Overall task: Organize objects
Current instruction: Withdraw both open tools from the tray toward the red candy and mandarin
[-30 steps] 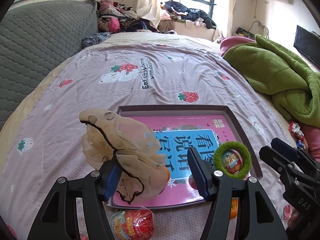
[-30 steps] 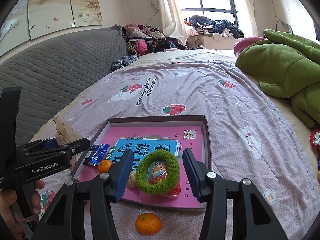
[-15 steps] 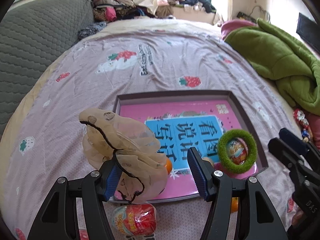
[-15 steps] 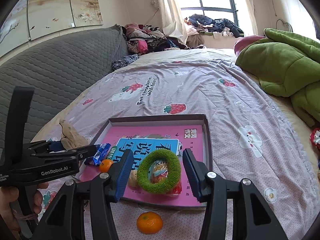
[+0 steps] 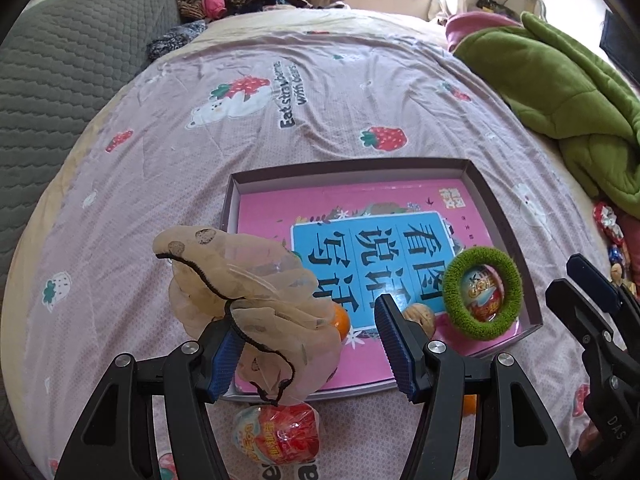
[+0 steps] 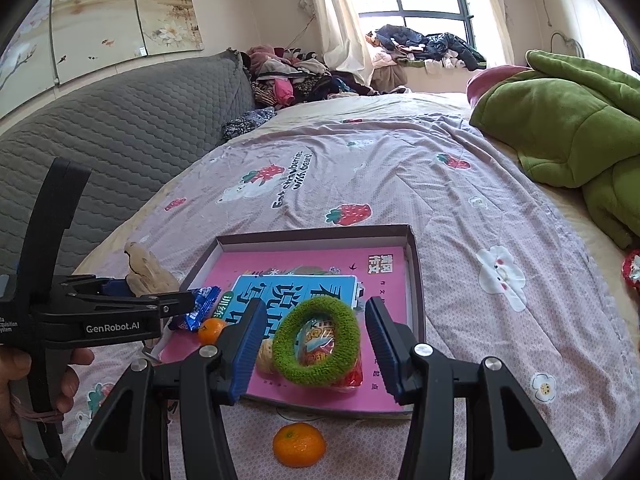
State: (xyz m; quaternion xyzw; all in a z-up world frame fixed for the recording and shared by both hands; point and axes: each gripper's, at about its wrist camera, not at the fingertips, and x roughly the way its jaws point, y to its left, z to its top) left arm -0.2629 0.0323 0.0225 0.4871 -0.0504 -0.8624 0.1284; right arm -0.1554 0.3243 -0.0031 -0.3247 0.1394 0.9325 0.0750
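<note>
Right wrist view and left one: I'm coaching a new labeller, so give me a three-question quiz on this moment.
1. True or false: the green ring lies inside the box.
2. The mandarin nearest the camera lies: A in the box; B on the sheet; C on the floor.
3. What hangs on one finger of the left tool?
Key: 1 true; 2 B; 3 a beige scrunchie.
</note>
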